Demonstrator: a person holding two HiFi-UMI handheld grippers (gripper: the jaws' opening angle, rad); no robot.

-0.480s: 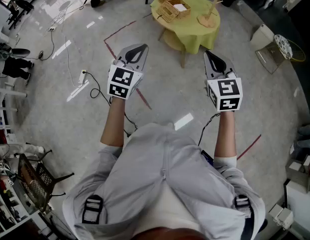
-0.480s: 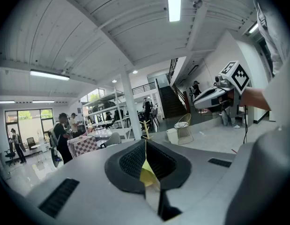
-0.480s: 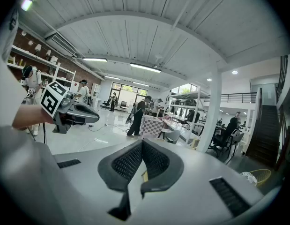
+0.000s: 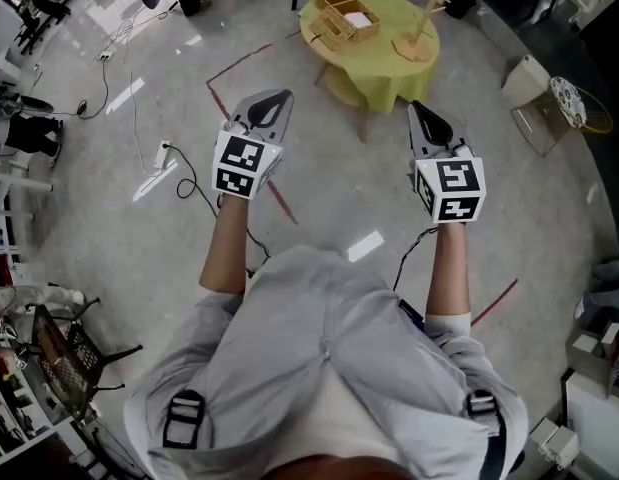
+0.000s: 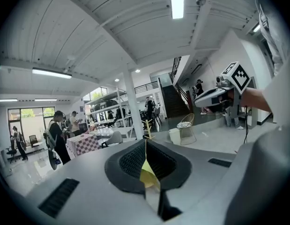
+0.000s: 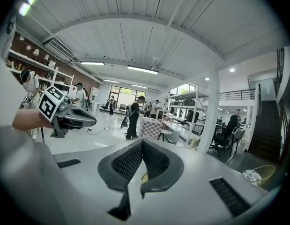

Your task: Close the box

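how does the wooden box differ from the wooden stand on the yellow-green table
The wooden box is a low, open crate split into compartments, one holding something white; the wooden stand is a flat base with a thin upright post. In the head view the box sits toward the left side of the yellow-green table, the stand toward its right. Both are pale wood and rest on that same tabletop.

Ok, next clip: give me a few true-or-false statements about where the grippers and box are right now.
The left gripper and the right gripper both have their jaws together, holding nothing. True.
The left gripper touches the wooden box. False: it hangs over the floor, short of the table.
The wooden box sits on the round table with a yellow-green cloth. True.
The table stands between the two grippers. False: it stands ahead of both.
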